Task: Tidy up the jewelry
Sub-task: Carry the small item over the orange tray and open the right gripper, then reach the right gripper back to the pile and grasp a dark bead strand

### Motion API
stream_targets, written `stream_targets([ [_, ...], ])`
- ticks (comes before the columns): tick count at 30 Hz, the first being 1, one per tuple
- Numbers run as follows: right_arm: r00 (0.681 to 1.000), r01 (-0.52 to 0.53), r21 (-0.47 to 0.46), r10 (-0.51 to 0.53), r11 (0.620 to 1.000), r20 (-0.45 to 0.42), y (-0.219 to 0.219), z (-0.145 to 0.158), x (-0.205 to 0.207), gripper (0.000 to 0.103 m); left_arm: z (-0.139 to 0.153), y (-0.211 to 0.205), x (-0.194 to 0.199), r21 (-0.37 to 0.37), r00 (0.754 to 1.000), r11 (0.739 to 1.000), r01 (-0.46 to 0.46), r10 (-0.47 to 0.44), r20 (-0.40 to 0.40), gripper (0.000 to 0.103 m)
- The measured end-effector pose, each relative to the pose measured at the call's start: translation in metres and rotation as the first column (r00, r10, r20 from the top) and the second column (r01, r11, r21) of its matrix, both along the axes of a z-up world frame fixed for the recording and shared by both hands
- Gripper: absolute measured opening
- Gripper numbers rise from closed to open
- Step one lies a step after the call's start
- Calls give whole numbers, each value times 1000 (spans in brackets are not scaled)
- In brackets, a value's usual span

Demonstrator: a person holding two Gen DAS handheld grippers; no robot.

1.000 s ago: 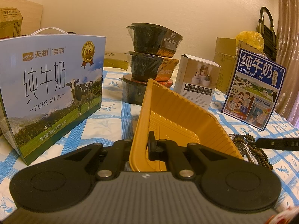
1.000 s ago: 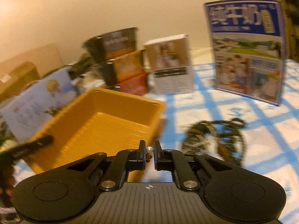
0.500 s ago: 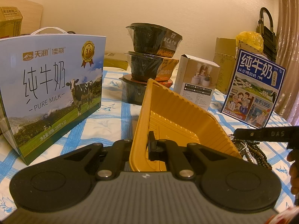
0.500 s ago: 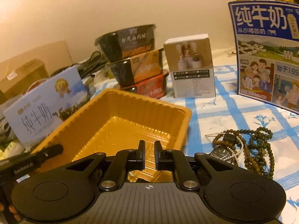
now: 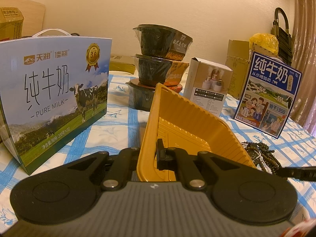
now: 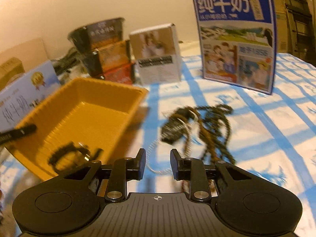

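We've got one watch-like piece [image 6: 73,156] in the yellow tray [image 6: 110,116]. Left gripper [image 5: 150,154] clamps its near wall; right gripper [image 6: 158,163] is opening, nothing between. Bead tangle [image 6: 199,126] at tray's 3 o'clock still waits.

The scene is being viewed from low behind each pair of tongs, angled slightly downward across the checked bench [image 5: 126,122]. The left wrist view is being held close against the yellow tray [image 5: 189,122] wall; the right is being aimed from the tray's right. Tray, bead pile [image 6: 207,122] and blue milk carton [image 6: 237,39] are being shared.
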State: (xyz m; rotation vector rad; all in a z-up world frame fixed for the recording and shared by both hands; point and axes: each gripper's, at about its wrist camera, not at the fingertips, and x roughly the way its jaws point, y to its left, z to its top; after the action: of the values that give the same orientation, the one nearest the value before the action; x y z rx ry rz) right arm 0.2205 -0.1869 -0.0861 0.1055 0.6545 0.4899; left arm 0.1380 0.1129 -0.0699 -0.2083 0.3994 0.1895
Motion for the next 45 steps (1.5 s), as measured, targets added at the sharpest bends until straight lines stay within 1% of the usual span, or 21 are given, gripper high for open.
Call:
stream_targets([
  [5, 1000, 7, -48, -6, 999, 26, -4, -5, 2, 28, 0, 0, 0, 3, 1000, 1000, 1, -1, -1, 5],
  [8, 998, -23, -87, 28, 996, 56, 3, -6, 6, 28, 1, 1, 1, 3, 1000, 1000, 1, -1, -2, 5],
  [14, 992, -93, -167, 107, 981, 74, 18, -17, 19, 28, 1, 1, 1, 4, 1000, 1000, 2, -2, -1, 5],
  [17, 989, -107, -213, 127, 971, 81, 23, -24, 24, 27, 1, 1, 1, 4, 1000, 1000, 2, -2, -1, 5],
  [21, 985, -122, -241, 147, 963, 91, 26, -29, 33, 27, 1, 1, 1, 1, 1000, 1000, 1, -1, -2, 5],
  [24, 981, -136, -278, 168, 951, 93, 30, -33, 38, 27, 1, 1, 0, -3, 1000, 1000, -1, 1, -1, 5],
  [25, 980, -143, -286, 175, 947, 91, 31, -34, 39, 22, 1, 1, 0, -4, 1000, 1000, -1, 1, -1, 5],
  [26, 979, -155, -294, 188, 943, 85, 33, -36, 40, 15, 1, 1, 0, -3, 1000, 1000, -1, 1, -1, 5],
  [28, 978, -158, -317, 191, 935, 78, 35, -39, 41, 14, 1, 1, 0, -5, 1000, 1000, -1, 1, -1, 5],
  [33, 982, -147, -311, 176, 939, 67, 32, -44, 44, 14, 1, 1, 1, -4, 1000, 1000, -1, 1, -1, 5],
  [36, 979, -152, -327, 187, 933, 78, 34, -45, 42, 14, 0, 1, 1, -3, 1000, 1000, -1, 1, -1, 5],
  [38, 978, -150, -338, 189, 929, 86, 35, -45, 41, 10, 0, 1, 0, -4, 1000, 1000, -1, 1, -1, 5],
  [45, 968, -146, -384, 213, 912, 137, 41, -41, 31, 9, 0, 1, 1, -4, 1000, 1000, -1, 1, -1, 5],
])
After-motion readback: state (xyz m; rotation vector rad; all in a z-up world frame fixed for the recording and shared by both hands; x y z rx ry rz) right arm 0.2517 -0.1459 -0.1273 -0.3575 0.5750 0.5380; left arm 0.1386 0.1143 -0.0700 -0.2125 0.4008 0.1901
